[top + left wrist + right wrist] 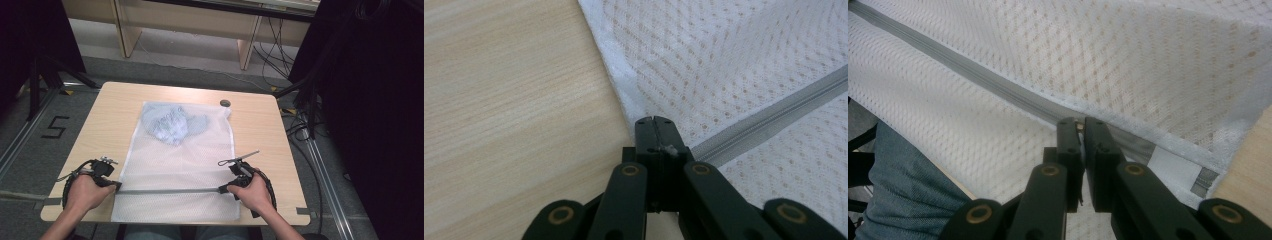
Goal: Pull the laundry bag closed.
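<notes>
Pinching the grey zipper [167, 191] from both ends, the left gripper [654, 120] is clamping its closed jaws on the mesh laundry bag [180, 165] at its left edge while the right gripper [1077, 122] is nipping what looks like the zipper pull in nearly closed jaws. Anchoring the left end while drawing the pull straight along the track is probably working best. Sitting inside, a crumpled pale-blue garment [172, 124] is bunching at the far end of the bag lying flat on the table [107, 115].

Left gripper [654, 120] jaws closed at mesh bag [744, 60] edge, beside zipper [774, 116].
</notes>
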The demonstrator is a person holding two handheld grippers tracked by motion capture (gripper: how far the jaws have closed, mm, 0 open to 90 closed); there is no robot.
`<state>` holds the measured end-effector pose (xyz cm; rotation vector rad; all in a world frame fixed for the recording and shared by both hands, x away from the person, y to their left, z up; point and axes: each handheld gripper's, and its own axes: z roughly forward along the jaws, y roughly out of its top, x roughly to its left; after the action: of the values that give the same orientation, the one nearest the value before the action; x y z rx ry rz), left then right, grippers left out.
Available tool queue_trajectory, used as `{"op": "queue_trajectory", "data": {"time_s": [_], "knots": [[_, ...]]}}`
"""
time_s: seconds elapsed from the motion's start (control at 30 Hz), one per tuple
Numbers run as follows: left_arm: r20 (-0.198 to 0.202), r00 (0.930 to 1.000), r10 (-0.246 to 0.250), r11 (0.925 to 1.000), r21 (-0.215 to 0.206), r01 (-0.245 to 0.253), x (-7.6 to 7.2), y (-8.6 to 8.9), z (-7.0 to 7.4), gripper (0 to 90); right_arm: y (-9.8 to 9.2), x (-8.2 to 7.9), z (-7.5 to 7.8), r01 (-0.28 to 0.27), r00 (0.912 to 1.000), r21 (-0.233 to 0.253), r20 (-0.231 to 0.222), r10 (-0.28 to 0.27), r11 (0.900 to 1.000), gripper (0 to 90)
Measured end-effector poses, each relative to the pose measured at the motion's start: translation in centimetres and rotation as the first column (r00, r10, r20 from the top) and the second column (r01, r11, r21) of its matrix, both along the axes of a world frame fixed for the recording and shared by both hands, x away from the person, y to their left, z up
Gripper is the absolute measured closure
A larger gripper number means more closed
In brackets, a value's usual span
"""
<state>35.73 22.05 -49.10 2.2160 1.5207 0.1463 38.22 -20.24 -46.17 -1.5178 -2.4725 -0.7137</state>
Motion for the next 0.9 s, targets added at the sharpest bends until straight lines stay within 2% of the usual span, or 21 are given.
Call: {"op": "queue_trajectory", "data": {"time_s": [0.4,0.5,0.57,0.9], "knots": [[0.003,1.0,-0.002,1.0,0.0,0.002,0.0,0.0,0.0,90.0,-0.6,0.2,0.0,0.021,0.9998,-0.002,0.004,-0.021,1.0,87.0],[0.001,1.0,-0.006,1.0,0.004,0.006,0.0,0.0,0.0,90.0,-0.9,0.3,0.0,0.012,0.9999,0.001,0.005,-0.012,1.0,87.0],[0.004,1.0,-0.004,1.0,0.001,0.004,0.0,0.0,0.0,90.0,-0.9,0.2,0.0,0.028,0.9996,-0.007,0.007,-0.028,1.0,87.0],[0.002,1.0,-0.002,1.0,0.004,0.002,0.0,0.0,0.0,90.0,-1.4,0.3,-0.1,0.023,0.9997,-0.006,0.003,-0.023,1.0,87.0]]}}
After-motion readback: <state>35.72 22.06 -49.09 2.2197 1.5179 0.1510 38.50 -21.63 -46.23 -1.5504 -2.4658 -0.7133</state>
